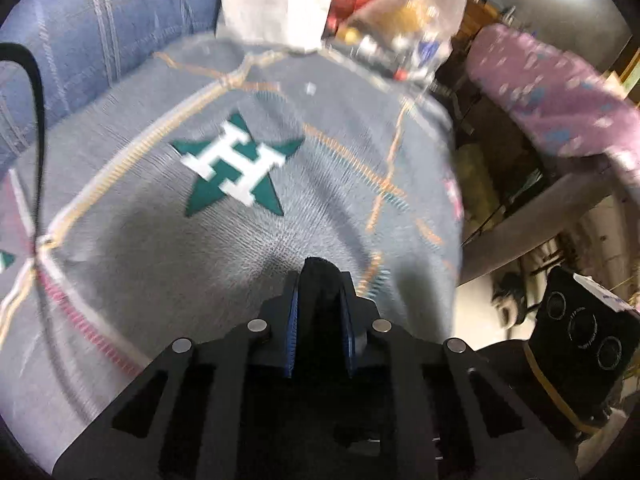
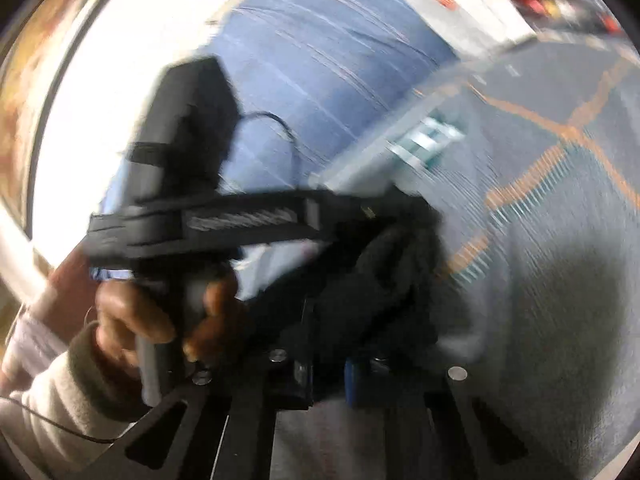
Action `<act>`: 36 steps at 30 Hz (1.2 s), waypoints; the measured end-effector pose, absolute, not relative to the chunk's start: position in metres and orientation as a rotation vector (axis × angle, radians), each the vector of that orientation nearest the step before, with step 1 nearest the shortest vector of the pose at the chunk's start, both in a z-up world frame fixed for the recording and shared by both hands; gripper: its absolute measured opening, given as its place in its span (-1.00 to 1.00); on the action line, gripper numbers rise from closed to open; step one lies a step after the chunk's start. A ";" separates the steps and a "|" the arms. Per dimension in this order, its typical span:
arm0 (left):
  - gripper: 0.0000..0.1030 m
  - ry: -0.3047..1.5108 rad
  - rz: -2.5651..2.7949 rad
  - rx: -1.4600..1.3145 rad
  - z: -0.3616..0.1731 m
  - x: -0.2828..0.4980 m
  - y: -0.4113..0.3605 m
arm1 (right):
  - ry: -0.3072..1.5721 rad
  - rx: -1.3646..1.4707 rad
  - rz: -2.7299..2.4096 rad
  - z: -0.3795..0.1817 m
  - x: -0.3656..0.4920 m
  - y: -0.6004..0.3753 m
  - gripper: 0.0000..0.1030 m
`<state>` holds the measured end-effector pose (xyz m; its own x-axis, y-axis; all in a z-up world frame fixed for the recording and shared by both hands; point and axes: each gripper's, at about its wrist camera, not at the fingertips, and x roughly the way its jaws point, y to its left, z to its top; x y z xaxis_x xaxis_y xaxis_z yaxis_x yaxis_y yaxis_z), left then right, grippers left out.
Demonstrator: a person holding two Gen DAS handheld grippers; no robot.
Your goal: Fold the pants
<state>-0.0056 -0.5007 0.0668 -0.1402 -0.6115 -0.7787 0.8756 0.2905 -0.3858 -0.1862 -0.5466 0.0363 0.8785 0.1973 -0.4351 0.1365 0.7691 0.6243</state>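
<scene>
The pants are dark, almost black fabric. In the left wrist view my left gripper (image 1: 320, 280) is shut on a bunched fold of them (image 1: 320, 276), held above a grey patterned cover (image 1: 224, 264) with a green star. In the right wrist view my right gripper (image 2: 328, 368) is shut on a dark bunch of the pants (image 2: 384, 280) that rises in front of the fingers. The left gripper (image 2: 224, 224) and the hand holding it (image 2: 132, 316) are close on the left, side by side with my right one. The view is blurred.
A blue checked cushion (image 1: 100, 32) lies behind the grey cover. A white bag (image 1: 280, 0) and clear plastic clutter (image 1: 412, 20) stand at the back. A pink ironing board (image 1: 560, 92) is to the right, past the cover's edge. The right gripper's body (image 1: 580, 336) shows low right.
</scene>
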 end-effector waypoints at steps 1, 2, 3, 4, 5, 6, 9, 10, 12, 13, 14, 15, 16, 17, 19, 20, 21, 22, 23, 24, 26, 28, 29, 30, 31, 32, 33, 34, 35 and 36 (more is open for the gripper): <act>-0.68 1.087 -1.320 0.280 0.080 -0.004 -0.487 | 0.496 0.683 0.056 0.045 -0.182 -0.542 -0.81; -0.68 1.068 -1.313 0.249 0.094 -0.001 -0.473 | 0.488 0.659 0.081 0.056 -0.181 -0.533 -0.81; -0.67 1.046 -1.291 0.219 0.111 0.003 -0.454 | 0.482 0.613 0.112 0.070 -0.175 -0.520 -0.81; -0.67 1.034 -1.265 0.203 0.122 0.006 -0.438 | 0.480 0.577 0.138 0.080 -0.169 -0.509 -0.81; -0.67 1.029 -1.237 0.180 0.133 0.010 -0.419 | 0.482 0.523 0.172 0.093 -0.161 -0.491 -0.81; -0.67 1.027 -1.208 0.148 0.143 0.016 -0.396 | 0.490 0.478 0.197 0.100 -0.157 -0.475 -0.81; -0.44 1.016 -1.049 0.071 0.158 0.032 -0.322 | 0.532 0.332 0.262 0.107 -0.135 -0.419 -0.82; -0.40 1.014 -0.990 0.046 0.158 0.036 -0.294 | 0.551 0.303 0.280 0.104 -0.128 -0.404 -0.81; -0.25 1.013 -0.892 0.012 0.154 0.040 -0.247 | 0.596 0.267 0.325 0.086 -0.108 -0.370 -0.80; -0.20 1.017 -0.843 -0.005 0.150 0.042 -0.226 | 0.630 0.265 0.348 0.074 -0.096 -0.359 -0.73; -0.07 1.027 -0.800 -0.029 0.144 0.043 -0.206 | 0.687 0.272 0.372 0.060 -0.081 -0.349 -0.56; 0.01 1.045 -0.762 -0.062 0.137 0.043 -0.187 | 0.777 0.298 0.406 0.044 -0.068 -0.338 -0.47; 0.01 1.064 -0.733 -0.091 0.130 0.041 -0.171 | 0.855 0.332 0.446 0.034 -0.062 -0.330 -0.40; 0.01 1.080 -0.710 -0.115 0.124 0.040 -0.157 | 0.880 0.353 0.460 0.033 -0.060 -0.325 -0.36; 0.01 1.087 -0.680 -0.152 0.114 0.034 -0.134 | 0.812 0.358 0.522 0.048 -0.079 -0.322 -0.30; 0.01 1.086 -0.674 -0.162 0.111 0.029 -0.130 | 0.769 0.371 0.570 0.060 -0.087 -0.327 -0.24; 0.02 1.085 -0.679 -0.176 0.107 0.024 -0.127 | 0.742 0.376 0.577 0.068 -0.094 -0.334 -0.20; 0.06 1.086 -0.687 -0.188 0.103 0.020 -0.126 | 0.717 0.374 0.565 0.078 -0.104 -0.338 -0.09; 0.15 1.092 -0.695 -0.200 0.100 0.016 -0.128 | 0.689 0.368 0.537 0.083 -0.110 -0.348 -0.04; 0.21 1.101 -0.701 -0.208 0.094 0.011 -0.131 | 0.672 0.358 0.490 0.086 -0.115 -0.358 -0.04; 0.21 1.108 -0.705 -0.198 0.082 0.001 -0.144 | 0.694 0.342 0.387 0.079 -0.116 -0.376 -0.04; 0.21 1.113 -0.688 -0.175 0.075 -0.004 -0.153 | 0.730 0.362 0.313 0.071 -0.110 -0.391 -0.08; 0.21 1.119 -0.677 -0.167 0.070 -0.006 -0.159 | 0.736 0.370 0.299 0.068 -0.107 -0.396 -0.18; 0.21 1.128 -0.665 -0.156 0.064 -0.009 -0.165 | 0.740 0.376 0.285 0.064 -0.103 -0.401 -0.22; 0.21 1.128 -0.657 -0.145 0.060 -0.010 -0.168 | 0.745 0.375 0.268 0.059 -0.099 -0.404 -0.25; 0.21 1.120 -0.643 -0.133 0.057 -0.011 -0.172 | 0.755 0.370 0.256 0.054 -0.093 -0.405 -0.32; 0.21 1.109 -0.616 -0.123 0.054 -0.012 -0.174 | 0.759 0.366 0.252 0.053 -0.084 -0.404 -0.34; 0.21 1.111 -0.595 -0.116 0.049 -0.012 -0.176 | 0.761 0.354 0.246 0.052 -0.077 -0.405 -0.37; 0.21 1.116 -0.580 -0.106 0.046 -0.012 -0.178 | 0.768 0.336 0.230 0.050 -0.073 -0.403 -0.39; 0.21 1.108 -0.572 -0.099 0.044 -0.013 -0.178 | 0.789 0.320 0.210 0.045 -0.071 -0.402 -0.39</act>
